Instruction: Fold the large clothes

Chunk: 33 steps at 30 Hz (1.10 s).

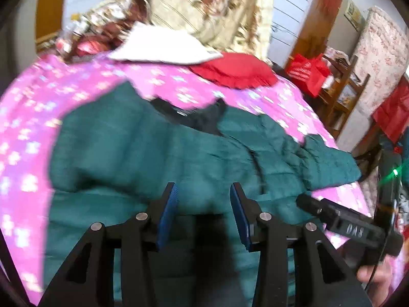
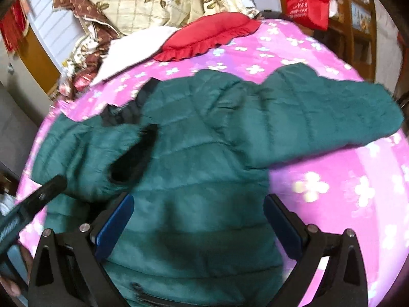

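Green puffer jacket [image 2: 204,158] lies spread on the bed [image 2: 319,174], over the pink flowered cover, collar toward the far pillow end, hem toward the near edge under both grippers. Body's long axis runs near edge to far; one sleeve [image 2: 332,117] stretches out sideways toward the bed's right edge, the other sleeve [image 2: 84,158] is already laid in over the chest, its dark cuff opening facing the near edge. Right gripper [image 2: 199,227] hangs above the lower body panel, jaws wide apart, nothing between them, pads clear of the fabric as far as I can tell. Left gripper [image 1: 203,212] sits over the left lower part of the jacket, jaws partly open, narrower than the right, gripping nothing; blur hides whether the tips brush the cloth. Outstretched sleeve lies up and right of the right jaws, so the right hand looks nearer for folding it in. Red pillow [image 2: 207,35] well apart at the far end.
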Each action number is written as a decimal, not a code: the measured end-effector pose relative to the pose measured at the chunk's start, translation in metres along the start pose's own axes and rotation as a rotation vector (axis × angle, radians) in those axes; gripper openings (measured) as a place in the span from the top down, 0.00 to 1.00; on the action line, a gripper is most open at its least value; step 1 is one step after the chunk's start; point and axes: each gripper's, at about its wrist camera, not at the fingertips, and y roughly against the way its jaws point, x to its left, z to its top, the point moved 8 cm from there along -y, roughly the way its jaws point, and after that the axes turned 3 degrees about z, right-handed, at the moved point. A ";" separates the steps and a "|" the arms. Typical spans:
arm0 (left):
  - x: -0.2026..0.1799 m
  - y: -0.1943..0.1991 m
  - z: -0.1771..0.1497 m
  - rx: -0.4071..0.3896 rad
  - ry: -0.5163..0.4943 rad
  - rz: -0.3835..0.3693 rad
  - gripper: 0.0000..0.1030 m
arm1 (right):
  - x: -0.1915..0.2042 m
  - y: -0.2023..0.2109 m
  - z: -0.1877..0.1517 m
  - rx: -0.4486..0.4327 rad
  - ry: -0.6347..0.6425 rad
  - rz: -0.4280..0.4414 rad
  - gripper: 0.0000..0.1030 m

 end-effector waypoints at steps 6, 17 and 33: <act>0.066 0.026 0.013 -0.075 0.036 0.145 0.78 | 0.050 -0.032 0.007 0.052 0.017 0.097 0.00; 0.148 0.001 0.010 -0.038 0.206 0.253 0.78 | 0.084 -0.059 0.037 -0.046 0.177 0.015 0.82; 0.141 -0.042 0.026 -0.049 0.171 0.319 0.78 | 0.020 -0.035 0.071 -0.134 0.175 -0.190 0.57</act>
